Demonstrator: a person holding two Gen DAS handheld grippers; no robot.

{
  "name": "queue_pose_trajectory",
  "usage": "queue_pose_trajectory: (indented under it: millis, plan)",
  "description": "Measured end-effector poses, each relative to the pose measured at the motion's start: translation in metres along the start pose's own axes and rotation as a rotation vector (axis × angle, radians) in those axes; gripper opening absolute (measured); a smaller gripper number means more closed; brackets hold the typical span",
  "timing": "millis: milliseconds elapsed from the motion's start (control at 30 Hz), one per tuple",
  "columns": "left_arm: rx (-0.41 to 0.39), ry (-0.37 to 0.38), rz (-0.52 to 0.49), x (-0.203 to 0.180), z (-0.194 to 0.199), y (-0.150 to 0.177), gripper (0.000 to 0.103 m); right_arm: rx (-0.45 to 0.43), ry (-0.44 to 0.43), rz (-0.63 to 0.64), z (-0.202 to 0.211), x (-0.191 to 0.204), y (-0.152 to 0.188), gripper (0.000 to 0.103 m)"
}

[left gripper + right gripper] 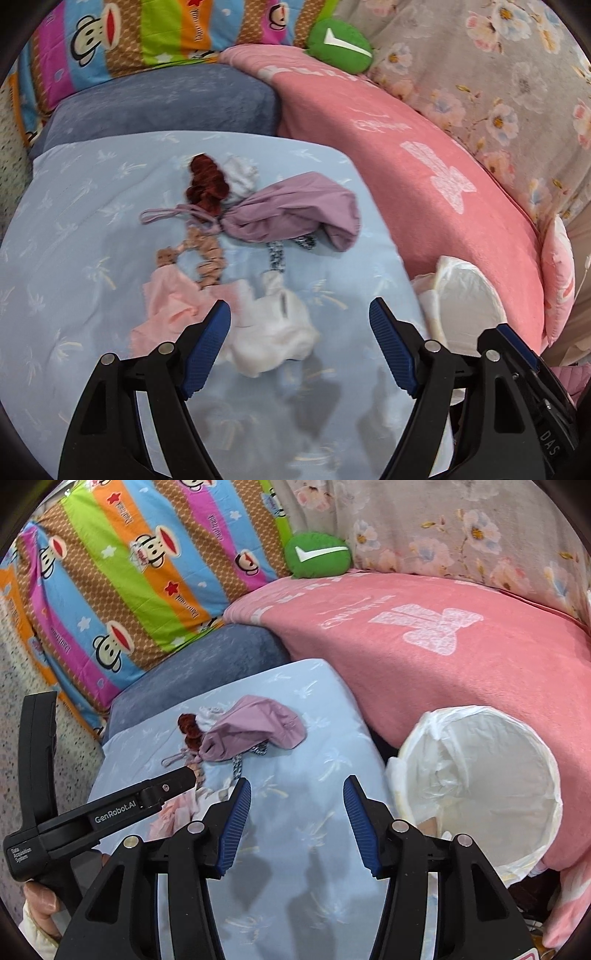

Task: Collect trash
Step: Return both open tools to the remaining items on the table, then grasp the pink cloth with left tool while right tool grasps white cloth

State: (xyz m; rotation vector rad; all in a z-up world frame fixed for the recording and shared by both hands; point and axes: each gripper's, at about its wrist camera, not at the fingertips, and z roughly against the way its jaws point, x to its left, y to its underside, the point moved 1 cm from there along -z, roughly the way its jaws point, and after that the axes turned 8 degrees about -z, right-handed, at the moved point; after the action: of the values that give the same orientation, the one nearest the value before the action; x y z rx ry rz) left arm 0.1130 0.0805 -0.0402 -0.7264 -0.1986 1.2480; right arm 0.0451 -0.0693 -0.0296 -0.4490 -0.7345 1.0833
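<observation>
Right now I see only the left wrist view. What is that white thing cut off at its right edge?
Observer: A round bin lined with a white bag, its mouth open.
Operator: Is anything in it?
Observer: No trash shows inside, only the crinkled bag.
Operator: Who holds the left tool?
Observer: A hand grips the handle of the left tool, at the right wrist view's lower left.

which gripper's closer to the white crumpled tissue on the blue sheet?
Left. The left gripper hangs open right over the white crumpled tissue, which lies between its jaws. The right gripper is open over bare sheet, with the tissue off to its left beside the left gripper.
</observation>
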Motion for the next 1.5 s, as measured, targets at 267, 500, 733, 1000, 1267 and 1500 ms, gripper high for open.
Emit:
queue_pose_trajectory:
  millis: [267,500,733,1000,1267,1500]
  plan:
    - [0.026,-0.043,0.070,0.051,-0.002,0.013,0.073,0.058,-0.026,0.051,-0.024,0.033,0.017,0.052]
    - [0.069,-0.051,0.125,0.088,-0.011,0.022,0.063,0.108,-0.045,0.086,-0.048,0.061,0.029,0.052]
    - [0.124,0.041,0.200,0.110,-0.028,0.026,0.058,0.145,-0.051,0.115,-0.072,0.083,0.033,0.052]
    - [0.163,0.150,0.224,0.114,-0.043,0.024,0.024,0.201,-0.063,0.167,-0.103,0.107,0.040,0.045]
    - [0.150,0.169,0.232,0.125,-0.037,0.020,0.004,0.264,-0.064,0.185,-0.134,0.120,0.048,0.024]
    - [0.126,0.137,0.221,0.129,-0.027,0.015,0.004,0.269,-0.082,0.178,-0.136,0.125,0.049,0.004]
